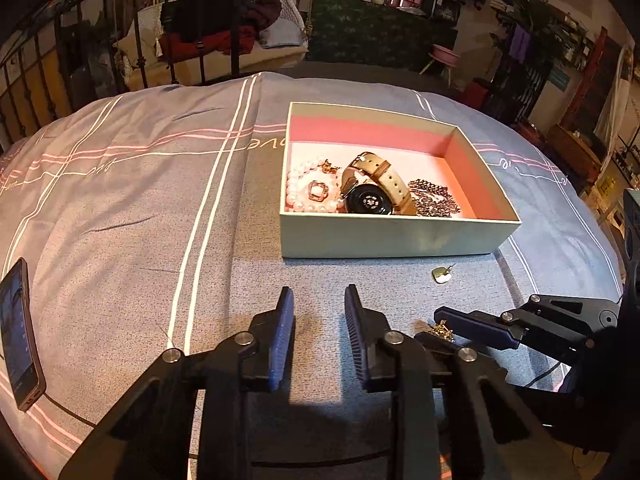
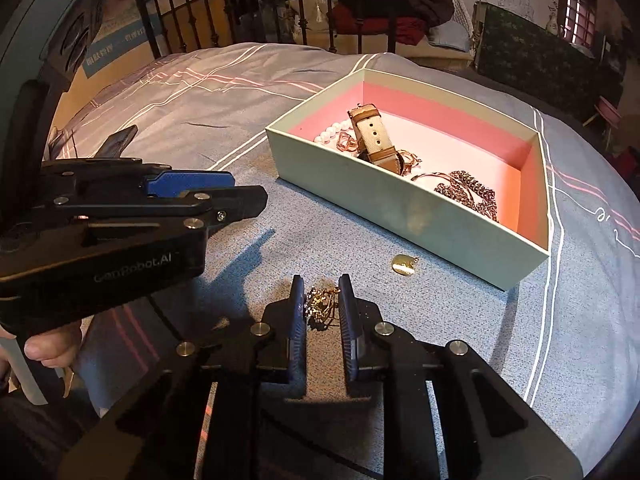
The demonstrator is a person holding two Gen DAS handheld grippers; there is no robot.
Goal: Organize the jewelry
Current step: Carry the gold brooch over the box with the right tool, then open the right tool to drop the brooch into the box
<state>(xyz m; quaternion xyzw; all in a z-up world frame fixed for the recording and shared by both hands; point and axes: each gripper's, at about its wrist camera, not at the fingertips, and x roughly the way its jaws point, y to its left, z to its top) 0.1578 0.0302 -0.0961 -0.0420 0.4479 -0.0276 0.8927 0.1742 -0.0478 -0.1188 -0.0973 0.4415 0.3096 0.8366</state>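
A pale green box (image 1: 400,240) with a pink lining sits on the grey bedspread (image 1: 140,208). Inside lie a tan-strapped watch (image 1: 368,200), a pearl string (image 1: 296,184) and a dark chain (image 1: 434,200). A small gold tag (image 1: 441,275) rests on the cover in front of the box (image 2: 400,208). My right gripper (image 2: 320,282) is shut on a tangled gold ornament (image 2: 322,304) lying on the cover, its pads touching both sides. My left gripper (image 1: 319,292) hovers just left of it, jaws narrow but apart, nothing between them.
A dark phone (image 1: 18,340) lies near the bed's left edge. A black metal bed frame (image 1: 236,20) stands behind the bed, with cushions and clothes beyond. A thumb (image 2: 44,346) shows under the left gripper (image 2: 248,190) in the right wrist view.
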